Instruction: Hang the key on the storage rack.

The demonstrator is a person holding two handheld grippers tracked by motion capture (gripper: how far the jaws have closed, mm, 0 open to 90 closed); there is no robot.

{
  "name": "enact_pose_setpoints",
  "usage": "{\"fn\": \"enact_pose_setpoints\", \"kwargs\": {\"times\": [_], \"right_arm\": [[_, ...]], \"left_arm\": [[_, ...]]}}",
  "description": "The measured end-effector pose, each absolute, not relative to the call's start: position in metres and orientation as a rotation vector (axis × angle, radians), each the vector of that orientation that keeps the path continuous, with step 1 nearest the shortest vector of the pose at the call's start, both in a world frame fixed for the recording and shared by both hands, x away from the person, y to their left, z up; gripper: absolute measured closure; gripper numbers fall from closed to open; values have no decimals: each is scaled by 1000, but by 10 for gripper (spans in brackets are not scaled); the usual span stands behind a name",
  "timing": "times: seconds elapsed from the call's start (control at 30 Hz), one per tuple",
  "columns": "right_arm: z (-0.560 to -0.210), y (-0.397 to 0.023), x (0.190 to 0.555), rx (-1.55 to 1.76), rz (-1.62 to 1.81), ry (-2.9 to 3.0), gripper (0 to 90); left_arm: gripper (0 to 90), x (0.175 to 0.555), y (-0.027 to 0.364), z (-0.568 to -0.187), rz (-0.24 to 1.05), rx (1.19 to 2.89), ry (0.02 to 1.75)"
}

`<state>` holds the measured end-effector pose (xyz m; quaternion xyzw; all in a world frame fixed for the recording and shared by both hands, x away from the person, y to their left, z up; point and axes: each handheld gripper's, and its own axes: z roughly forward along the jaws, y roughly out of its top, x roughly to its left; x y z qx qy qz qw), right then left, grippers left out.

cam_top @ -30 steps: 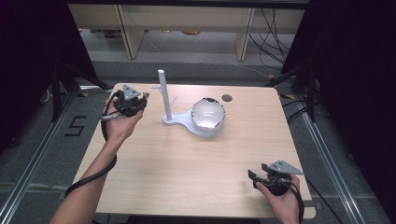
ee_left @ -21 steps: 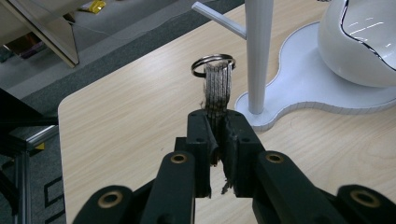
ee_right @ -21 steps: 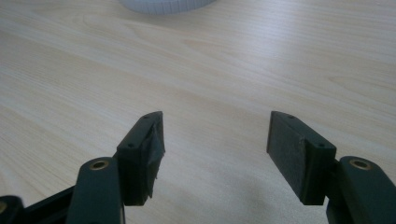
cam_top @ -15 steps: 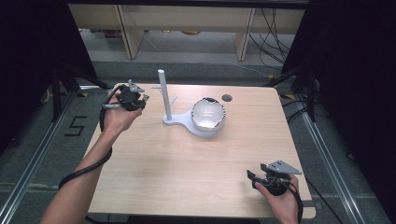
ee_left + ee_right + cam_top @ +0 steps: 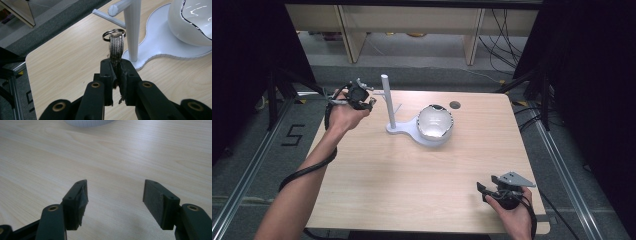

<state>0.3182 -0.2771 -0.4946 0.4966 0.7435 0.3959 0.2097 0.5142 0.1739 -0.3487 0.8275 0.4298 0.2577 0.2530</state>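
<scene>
While left gripper [image 5: 116,75] pinches woven strap [image 5: 115,46] with metal ring | right gripper [image 5: 115,192] fingers wide apart, empty, over wood-grain table [image 5: 125,150]

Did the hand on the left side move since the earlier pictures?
Yes. The left gripper has moved away from the person toward the table's far edge and closer to the white post. The white stand itself stayed put.

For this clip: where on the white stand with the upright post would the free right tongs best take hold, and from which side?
Grip the white stand's upright post near mid-height, coming from the table's open front right. It is slim, round and vertical, so open tongs can close across it. The flat base hugs the wooden table, and the left tongs already hold a metal key ring beside the post.
</scene>
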Motion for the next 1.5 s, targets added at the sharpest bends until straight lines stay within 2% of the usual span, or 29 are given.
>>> {"fn": "enact_pose_setpoints", "kwargs": {"times": [0.4, 1.5], "right_arm": [[-495, -277, 318, 1384, 1110, 2072, 376], [-497, -276, 319, 1396, 1095, 2095, 376]], "left_arm": [[810, 523, 176, -347, 695, 2267, 1191], [809, 497, 182, -315, 824, 2198, 1069]]}}
